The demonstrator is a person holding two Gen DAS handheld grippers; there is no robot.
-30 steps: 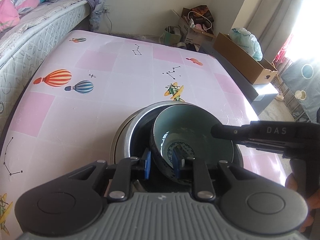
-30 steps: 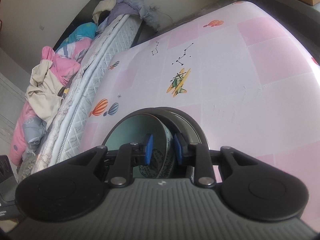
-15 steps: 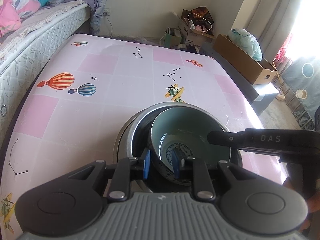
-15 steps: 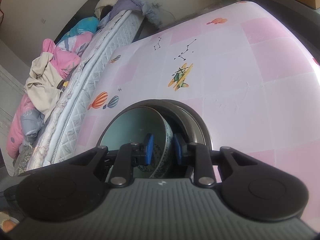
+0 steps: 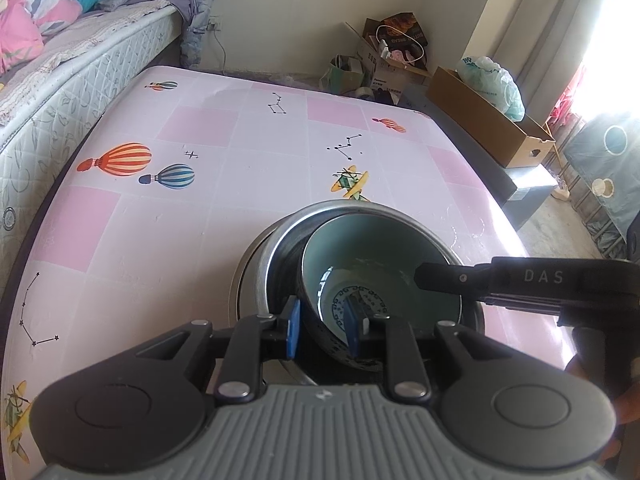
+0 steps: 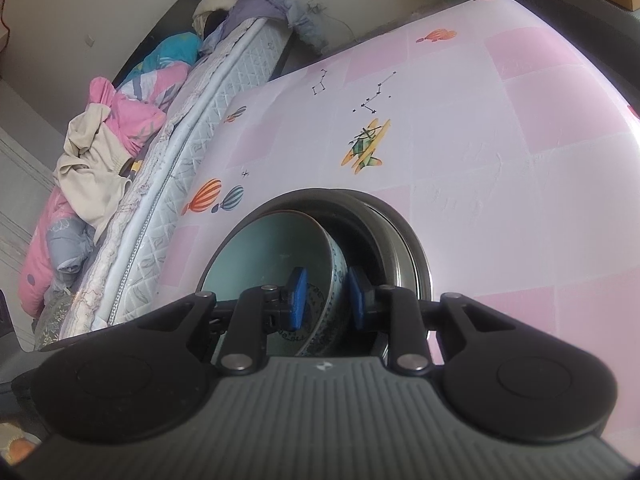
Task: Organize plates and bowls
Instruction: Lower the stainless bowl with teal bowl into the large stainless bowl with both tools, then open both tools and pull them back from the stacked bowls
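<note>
since the earlier frames, both wrist views are seen shifted a little: the metal bowl and the ceramic bowl are being shown slightly further right in the left view and slightly higher in the right view, with both grips unchanged.

left wrist view: the left gripper is being kept nearly closed, its blue pads pinching the near wall of the teal ceramic bowl. this bowl is being held tilted inside the larger metal bowl, which is resting on the pink patterned table. the right gripper is being seen entering from the right at the ceramic bowl's far rim.

right wrist view: the right gripper is being held narrowly parted, one pad inside and one outside the ceramic bowl wall, clamped on it. the metal bowl is being seen around it. a bed is lying beside the table.
</note>
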